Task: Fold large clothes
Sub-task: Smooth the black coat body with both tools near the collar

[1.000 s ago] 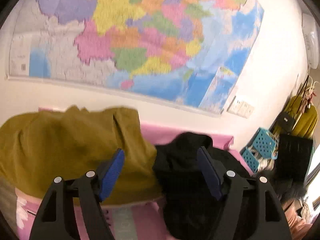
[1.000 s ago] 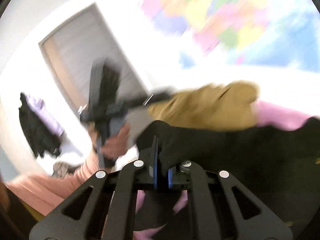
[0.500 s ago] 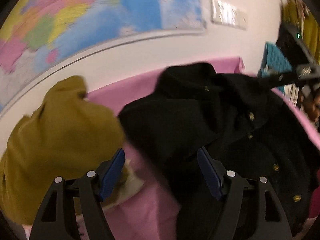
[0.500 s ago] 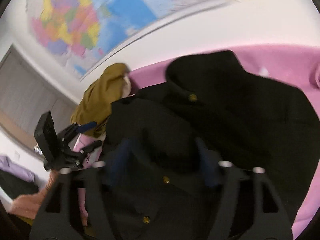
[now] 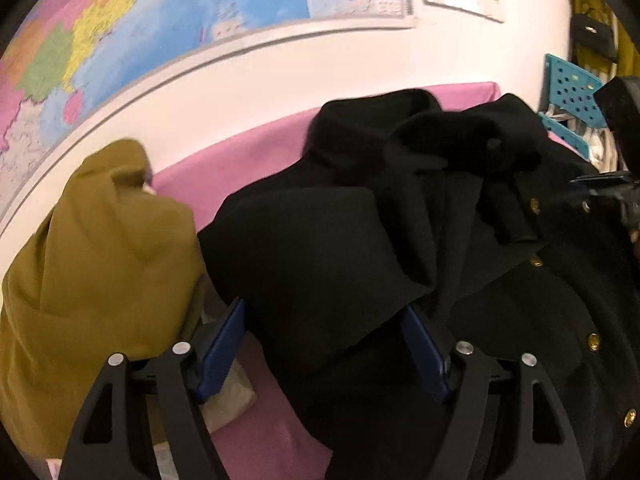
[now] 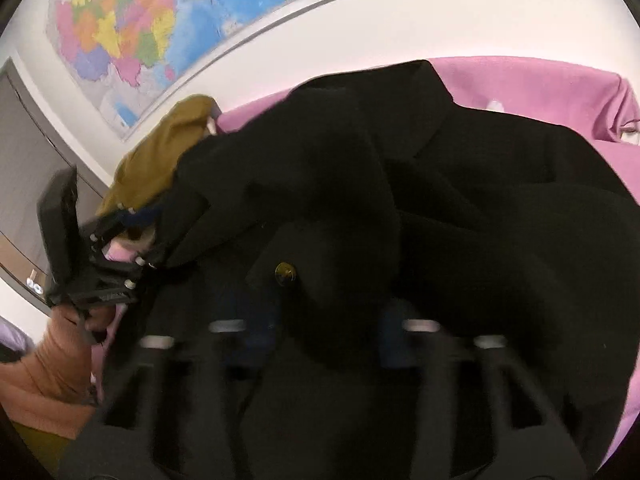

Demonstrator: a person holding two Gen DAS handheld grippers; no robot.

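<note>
The right tool is blurred: its jaws have just been closing about a black coat fold, grip untellable. The left tool is released. The coat, lifted 1 second ago, is laid beside the mustard garment.

We are seeing the coat lying on the cloth-covered surface, with the second garment heaped just to its left, both sitting before the wall where the map is hanging. The crates are standing off to the right.
</note>
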